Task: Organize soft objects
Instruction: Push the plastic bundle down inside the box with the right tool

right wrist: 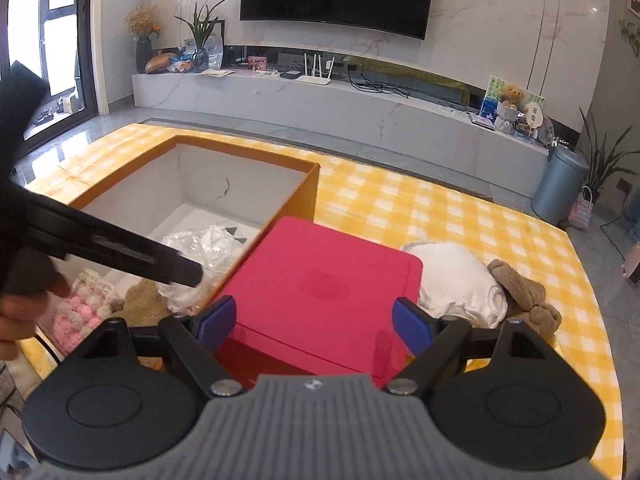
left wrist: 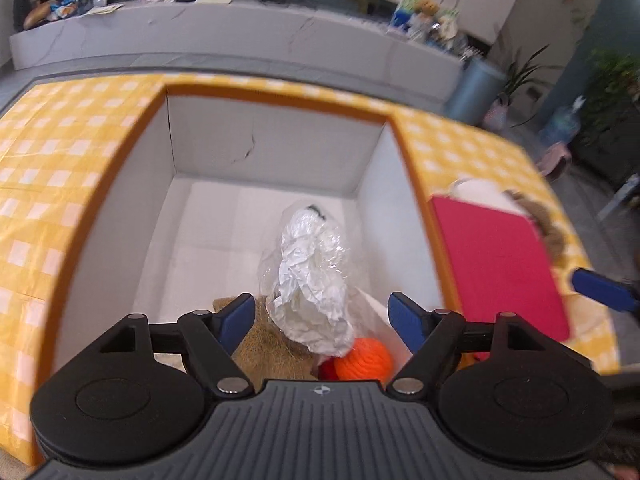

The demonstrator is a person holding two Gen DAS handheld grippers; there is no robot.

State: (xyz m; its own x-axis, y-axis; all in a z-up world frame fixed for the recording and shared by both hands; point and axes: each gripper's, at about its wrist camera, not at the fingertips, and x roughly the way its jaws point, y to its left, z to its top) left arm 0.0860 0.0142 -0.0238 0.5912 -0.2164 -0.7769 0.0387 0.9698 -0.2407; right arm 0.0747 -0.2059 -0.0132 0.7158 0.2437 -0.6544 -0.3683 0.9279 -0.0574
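My left gripper hangs open over the orange storage box with white inner walls. A crumpled white item in clear plastic lies in the box below and between the blue pads, which do not touch it. Beside it rest an orange yarn ball and a brown plush. A pink and white knitted piece is also in the box. My right gripper is open above the red flat box, holding nothing. On the cloth to the right lie a white soft bundle and a brown plush bear.
A yellow checked cloth covers the table. The red box stands tight against the orange box's right wall. A hand holds the left tool at the left edge. A marble TV bench and a bin stand beyond.
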